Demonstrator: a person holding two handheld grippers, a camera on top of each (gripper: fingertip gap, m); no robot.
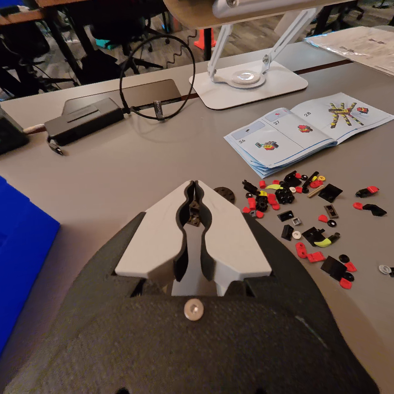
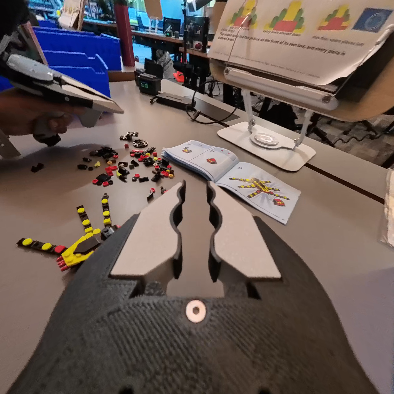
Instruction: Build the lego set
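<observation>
Partly hidden behind the right tool (image 2: pixel 196 187) lies the spider model (image 2: pixel 76 249).

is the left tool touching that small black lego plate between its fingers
Touching. The left wrist view shows the left tool with tips closed together, the small black studded lego plate pinched between its grey fingers.
</observation>
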